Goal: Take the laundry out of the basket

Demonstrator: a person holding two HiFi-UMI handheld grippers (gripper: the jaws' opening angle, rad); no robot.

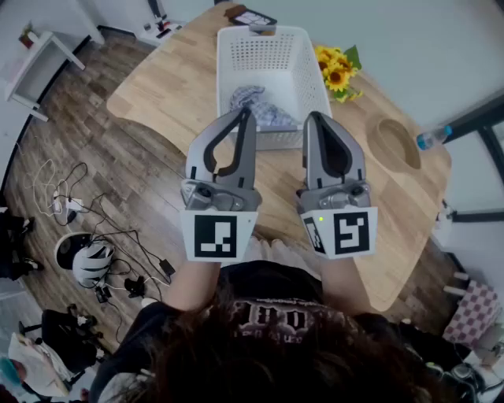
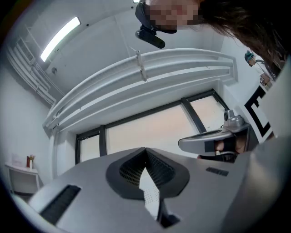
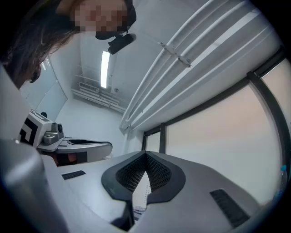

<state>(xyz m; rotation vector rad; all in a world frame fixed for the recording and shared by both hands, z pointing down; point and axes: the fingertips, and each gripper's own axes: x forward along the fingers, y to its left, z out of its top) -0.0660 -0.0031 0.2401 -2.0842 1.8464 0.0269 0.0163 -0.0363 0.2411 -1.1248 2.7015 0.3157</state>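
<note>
A white perforated laundry basket [image 1: 236, 49] stands on the wooden table [image 1: 169, 90]. A blue-and-white patterned cloth [image 1: 256, 106] lies at the basket's near end. I hold both grippers side by side above the table's near part, short of the basket, tilted upward. The left gripper [image 1: 246, 114] is shut with nothing in it, its tips meeting [image 2: 145, 150]. The right gripper [image 1: 312, 118] is also shut and empty [image 3: 145, 154]. Both gripper views look up at the ceiling and windows, and neither shows the laundry.
Sunflowers [image 1: 337, 72] lie right of the basket. A wooden bowl [image 1: 396, 143] and a bottle [image 1: 433, 138] sit at the table's right end. A dark object [image 1: 250, 17] rests behind the basket. Cables and a helmet [image 1: 85, 256] lie on the floor at the left.
</note>
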